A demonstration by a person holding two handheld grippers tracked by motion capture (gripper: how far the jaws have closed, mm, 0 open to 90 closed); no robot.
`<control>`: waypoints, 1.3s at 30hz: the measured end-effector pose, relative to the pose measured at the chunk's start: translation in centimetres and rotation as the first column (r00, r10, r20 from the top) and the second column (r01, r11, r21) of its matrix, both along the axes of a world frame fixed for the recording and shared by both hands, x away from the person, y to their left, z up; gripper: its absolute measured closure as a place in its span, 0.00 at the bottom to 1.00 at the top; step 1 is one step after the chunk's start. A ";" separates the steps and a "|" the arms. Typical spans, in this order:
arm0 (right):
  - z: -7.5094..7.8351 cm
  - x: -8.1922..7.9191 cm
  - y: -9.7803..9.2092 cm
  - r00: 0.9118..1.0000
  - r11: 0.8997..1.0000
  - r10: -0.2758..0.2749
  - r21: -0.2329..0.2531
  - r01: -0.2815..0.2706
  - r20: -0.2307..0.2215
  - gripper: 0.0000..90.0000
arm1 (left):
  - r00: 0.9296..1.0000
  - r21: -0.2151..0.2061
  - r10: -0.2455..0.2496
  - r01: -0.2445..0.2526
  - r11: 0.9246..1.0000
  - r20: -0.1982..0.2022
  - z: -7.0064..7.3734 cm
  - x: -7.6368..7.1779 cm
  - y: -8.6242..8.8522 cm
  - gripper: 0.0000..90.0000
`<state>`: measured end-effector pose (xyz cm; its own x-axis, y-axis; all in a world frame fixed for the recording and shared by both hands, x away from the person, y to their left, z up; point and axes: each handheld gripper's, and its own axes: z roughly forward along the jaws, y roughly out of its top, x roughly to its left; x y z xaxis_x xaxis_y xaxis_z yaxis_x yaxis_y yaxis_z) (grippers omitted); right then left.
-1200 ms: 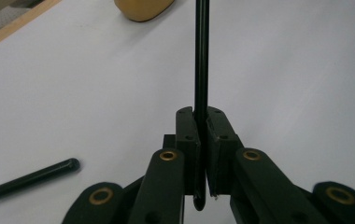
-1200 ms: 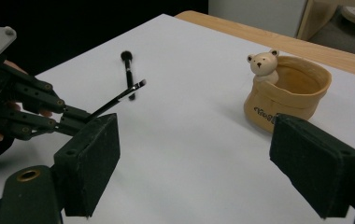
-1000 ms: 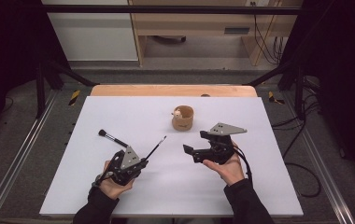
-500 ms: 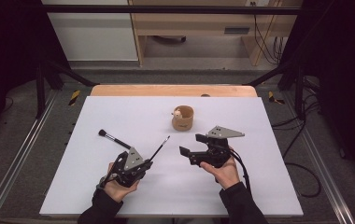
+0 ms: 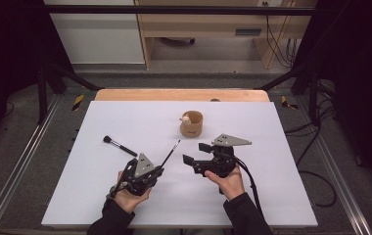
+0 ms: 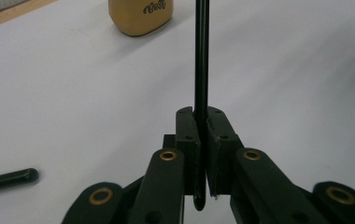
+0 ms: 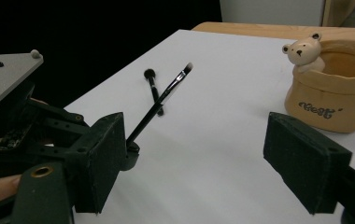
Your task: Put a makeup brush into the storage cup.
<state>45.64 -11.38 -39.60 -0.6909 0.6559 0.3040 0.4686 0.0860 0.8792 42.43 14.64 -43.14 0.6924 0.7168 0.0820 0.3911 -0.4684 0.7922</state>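
My left gripper [image 5: 158, 170] is shut on the handle of a thin black brush [image 5: 170, 153]. The brush slants up and away, its pale tip pointing toward a tan bear cup [image 5: 191, 124]. In the left gripper view the handle [image 6: 202, 65] runs straight up from between the closed jaws of my left gripper [image 6: 202, 122], with the cup [image 6: 140, 16] beyond. My right gripper [image 5: 195, 152] stands open just right of the brush tip, with nothing between its pads [image 7: 98, 158]. In the right gripper view the thin brush [image 7: 164, 97] rises left of the gap and the cup [image 7: 334, 95] stands at the right.
A second brush with a round dark head [image 5: 118, 145] lies flat on the white tabletop [image 5: 125, 112], left of my left gripper; it also lies behind the thin brush [image 7: 153, 88]. A wooden edge [image 5: 174, 94] runs along the table's far side.
My right gripper has drifted slightly left and toward the person. The left gripper has shifted a little right with the thin brush still clamped.
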 end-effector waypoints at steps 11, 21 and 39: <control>-0.3 0.2 0.5 1.000 0.999 -0.016 0.035 0.016 -0.009 0.25 | 1.000 -0.026 0.011 -0.011 1.000 0.005 0.5 -0.1 -1.1 0.94; -0.5 0.3 0.9 1.000 0.998 -0.008 0.064 0.010 -0.022 0.28 | 1.000 -0.048 0.013 -0.013 0.999 0.004 0.9 -0.1 -2.1 0.94; -1.1 0.9 1.4 0.995 0.991 0.028 0.137 -0.015 -0.091 0.58 | 1.000 -0.061 0.008 -0.008 0.998 0.010 0.8 -0.5 -2.9 0.94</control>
